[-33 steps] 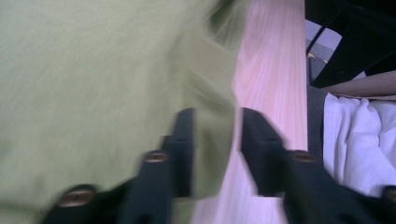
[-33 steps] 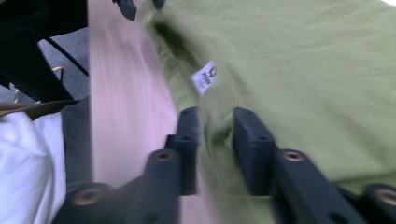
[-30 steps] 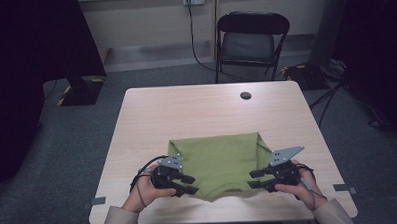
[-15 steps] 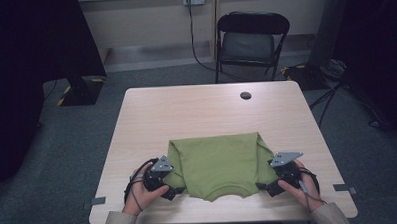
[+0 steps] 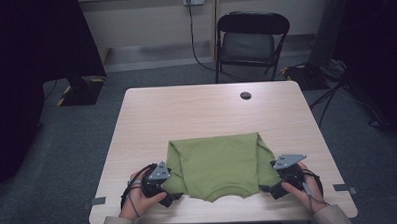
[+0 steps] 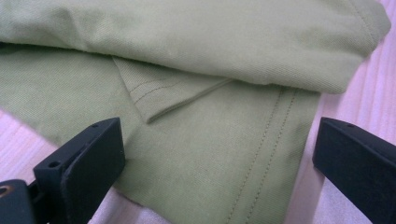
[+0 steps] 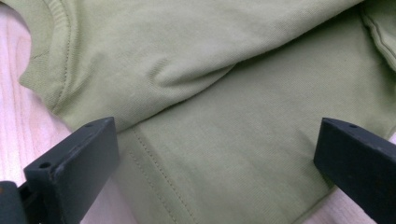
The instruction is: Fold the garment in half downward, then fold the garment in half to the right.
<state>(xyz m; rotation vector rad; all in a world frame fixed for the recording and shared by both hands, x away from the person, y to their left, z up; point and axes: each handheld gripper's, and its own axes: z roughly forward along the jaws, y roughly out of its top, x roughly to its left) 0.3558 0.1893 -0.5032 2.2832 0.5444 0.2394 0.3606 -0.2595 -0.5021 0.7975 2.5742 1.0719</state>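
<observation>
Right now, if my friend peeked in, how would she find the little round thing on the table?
Start at the pale wooden table. Look past the folded green shirt toward the far edge, nearest the black folding chair. There sits a small dark round disc, alone on bare wood, touching nothing.

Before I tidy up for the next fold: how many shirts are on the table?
1: a green shirt, folded, near the table's front edge, between the left gripper and right gripper.

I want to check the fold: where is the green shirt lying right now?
In the high view the green shirt lies folded on the table's near half, between the left gripper and right gripper.
</observation>
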